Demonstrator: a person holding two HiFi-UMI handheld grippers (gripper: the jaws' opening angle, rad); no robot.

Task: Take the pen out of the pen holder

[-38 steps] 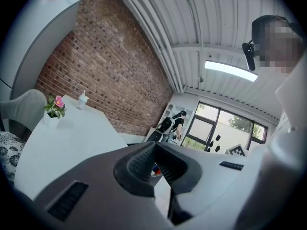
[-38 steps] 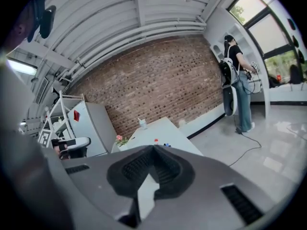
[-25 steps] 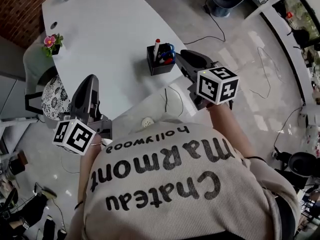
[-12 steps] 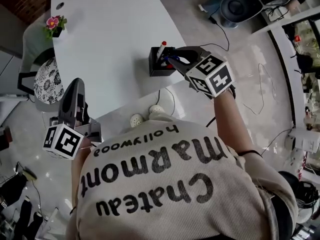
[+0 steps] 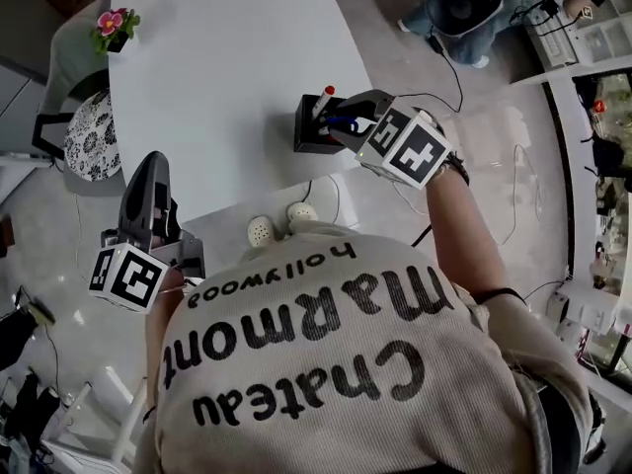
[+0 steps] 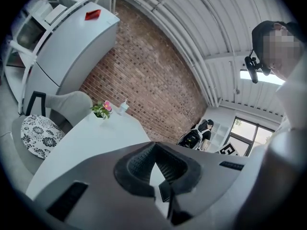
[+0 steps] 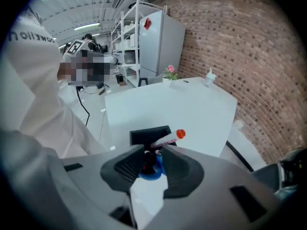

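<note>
A black pen holder [image 5: 314, 134] stands near the right edge of the white table [image 5: 217, 57]. A white pen with a red cap [image 5: 322, 98] leans out of it, beside blue-handled scissors [image 5: 343, 123]. My right gripper [image 5: 346, 126] points steeply down over the holder, its jaws opening. In the right gripper view the holder [image 7: 148, 134] and the red-capped pen [image 7: 169, 138] lie just past the fingertips, and the blue handle [image 7: 151, 170] sits between the jaws, which do not press on it. My left gripper [image 5: 148, 171] hangs shut and empty off the table's near edge.
A small flower pot [image 5: 111, 23] stands at the table's far left corner. A chair with a patterned cushion [image 5: 87, 136] sits left of the table. Cables run over the floor to the right. A tall fridge [image 6: 72, 51] stands against the brick wall.
My right gripper has dropped and rolled over the pen holder, its jaws now round the blue handle. The left gripper has sunk a little by the table edge.
</note>
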